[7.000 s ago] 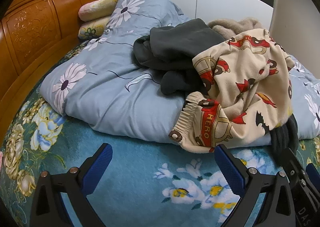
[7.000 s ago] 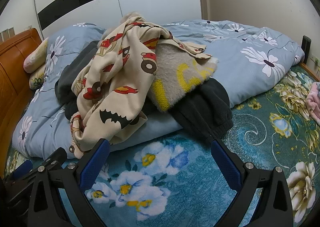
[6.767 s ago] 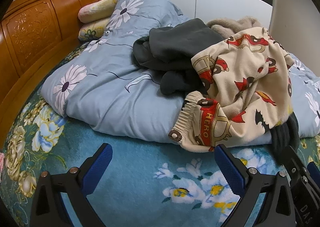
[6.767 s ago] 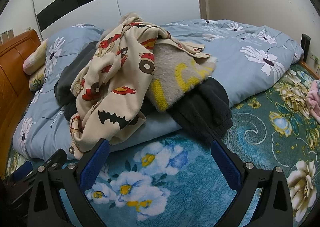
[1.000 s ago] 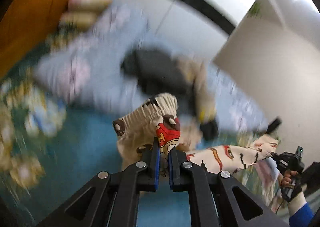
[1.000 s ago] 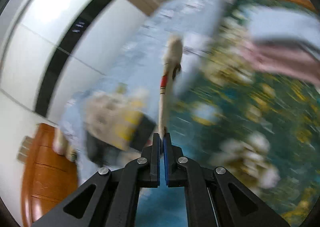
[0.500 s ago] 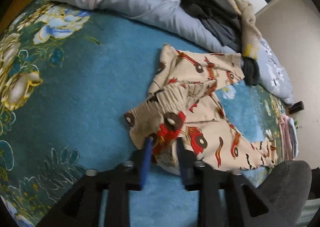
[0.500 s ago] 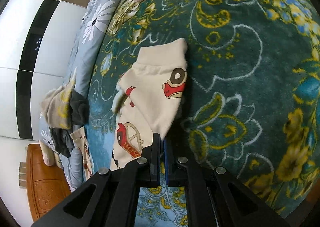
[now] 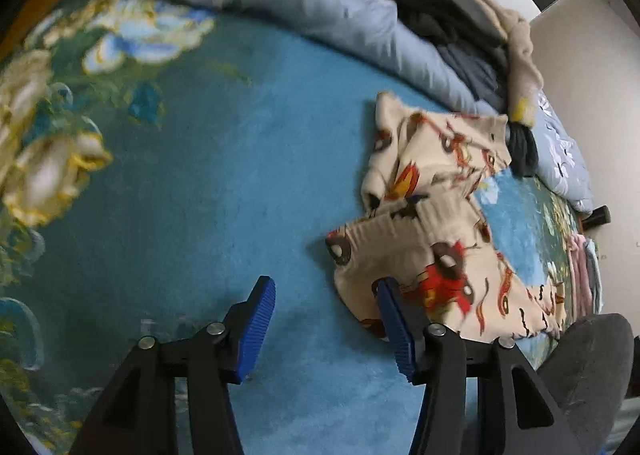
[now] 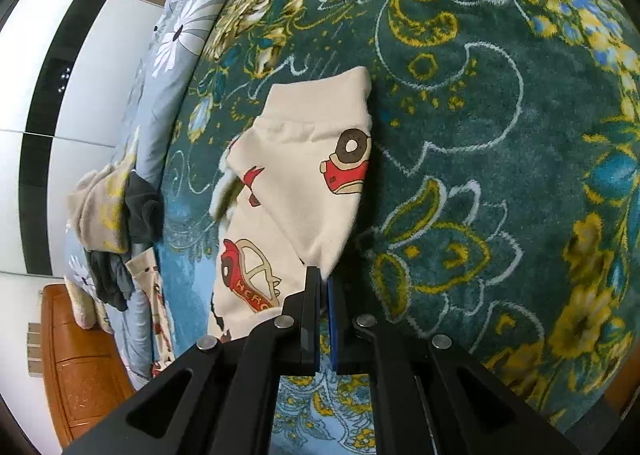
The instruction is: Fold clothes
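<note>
Left gripper (image 9: 326, 321) tilts down over the bed (image 9: 200, 195), fingers wide apart, pants (image 9: 432, 255) by its right finger. Right gripper (image 10: 323, 283), fingers pinched together on a pant leg (image 10: 304, 179) edge.

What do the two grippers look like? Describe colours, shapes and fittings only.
Both match. The left gripper has black angular plastic arms, round silver bolts at the joints and blue ribbed pads on its fingers. The right gripper has the same black frame, silver bolts and blue pads. No cables, markings or sleeves show.
</note>
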Motion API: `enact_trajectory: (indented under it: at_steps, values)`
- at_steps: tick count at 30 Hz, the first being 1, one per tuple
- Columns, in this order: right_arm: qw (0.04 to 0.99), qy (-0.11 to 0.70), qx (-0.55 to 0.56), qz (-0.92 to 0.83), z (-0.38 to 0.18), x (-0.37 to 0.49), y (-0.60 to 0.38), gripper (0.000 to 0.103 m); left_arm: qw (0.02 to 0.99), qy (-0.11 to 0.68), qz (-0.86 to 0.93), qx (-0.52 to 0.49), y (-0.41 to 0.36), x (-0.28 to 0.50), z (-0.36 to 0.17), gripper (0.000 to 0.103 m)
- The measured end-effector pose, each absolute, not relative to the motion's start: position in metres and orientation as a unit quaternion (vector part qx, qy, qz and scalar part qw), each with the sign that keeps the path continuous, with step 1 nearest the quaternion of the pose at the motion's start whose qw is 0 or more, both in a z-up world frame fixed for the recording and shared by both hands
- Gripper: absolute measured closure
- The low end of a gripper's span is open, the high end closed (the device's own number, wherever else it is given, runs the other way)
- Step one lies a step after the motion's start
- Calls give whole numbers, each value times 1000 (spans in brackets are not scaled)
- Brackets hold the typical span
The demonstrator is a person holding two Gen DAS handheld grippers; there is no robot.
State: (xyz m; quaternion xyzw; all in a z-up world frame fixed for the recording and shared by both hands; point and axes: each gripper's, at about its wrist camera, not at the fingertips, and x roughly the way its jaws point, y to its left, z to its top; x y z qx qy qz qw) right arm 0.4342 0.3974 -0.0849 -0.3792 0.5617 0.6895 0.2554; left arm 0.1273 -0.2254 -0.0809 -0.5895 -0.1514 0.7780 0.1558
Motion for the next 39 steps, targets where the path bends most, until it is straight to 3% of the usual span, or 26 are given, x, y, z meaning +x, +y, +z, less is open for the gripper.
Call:
enact_trajectory:
  at_steps: [11,13,15,21,31,34,39]
  values:
    - [286,557,-391,675,-82,427,393,100,170,-174,772,-587,-192,107,-103,49]
    - [289,562,-389,671,-84,427,392,100,170,-182,771,-587,-192,106,-102,75]
    - [292,561,-387,671,-85,426,391,100,159,-183,774,-585,-192,105,-100,90]
    - [291,551,-376,686,-69,420,393,100,137,-209,789,-562,-197,104,-70,95]
    - [218,506,-299,779,25,396,404,100,184,-238,872,-386,-221,106,96,96]
    - [202,508,-271,792,37,408,400,100,171,-240,878,-377,-247,129,106,96]
    - [197,516,-276,787,30,424,395,100,136,-239,864,-423,-276,162,77,96]
